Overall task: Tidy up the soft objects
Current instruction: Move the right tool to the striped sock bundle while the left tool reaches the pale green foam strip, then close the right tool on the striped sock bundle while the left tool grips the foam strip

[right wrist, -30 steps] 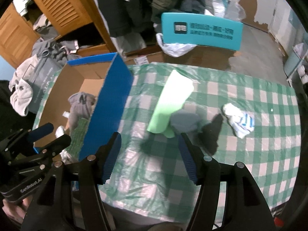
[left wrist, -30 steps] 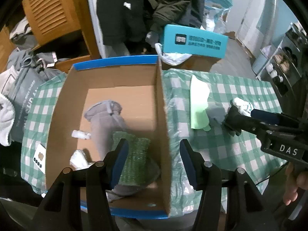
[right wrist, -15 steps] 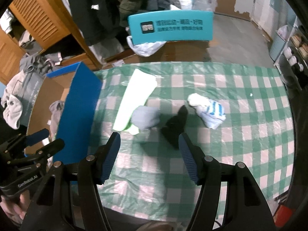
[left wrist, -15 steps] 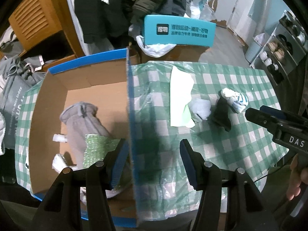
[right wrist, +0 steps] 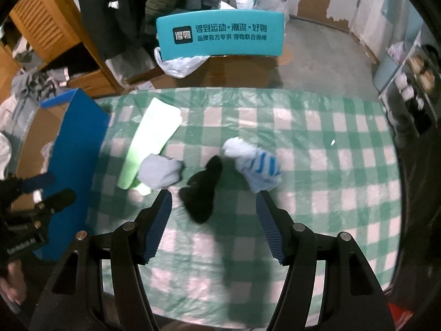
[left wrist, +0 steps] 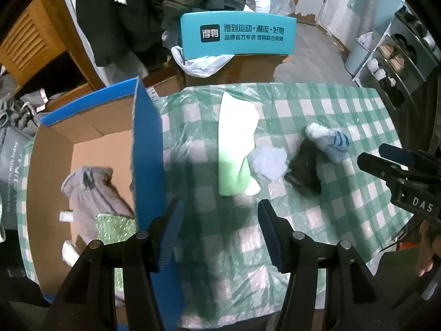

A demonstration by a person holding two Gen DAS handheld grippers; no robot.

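1. Left claw: empty, fingers spread wide. It has swung off the cardboard box and now hangs over the bench, the box's blue wall just to its left. One second ago it hovered above the box interior.
2. Box contents, left of the left claw: grey sock and green sparkly cloth, both lying inside. Judged as already sorted.
3. Right claw: empty, spread wide, hovering above the loose pile. It has shifted rightward along the bench; the black sock now sits directly ahead between its fingers, where earlier the pale green cloth did.
4. Items still loose on the bench:
   - pale green cloth, ahead-left of the right claw, straight ahead of the left claw;
   - light grey bundle, touching that cloth's near end;
   - black sock, just beside the bundle;
   - white-and-blue striped sock, ahead-right, touching the black sock's far tip.
5. Meaning: four pieces remain; the right claw appears lined up for the black sock next.
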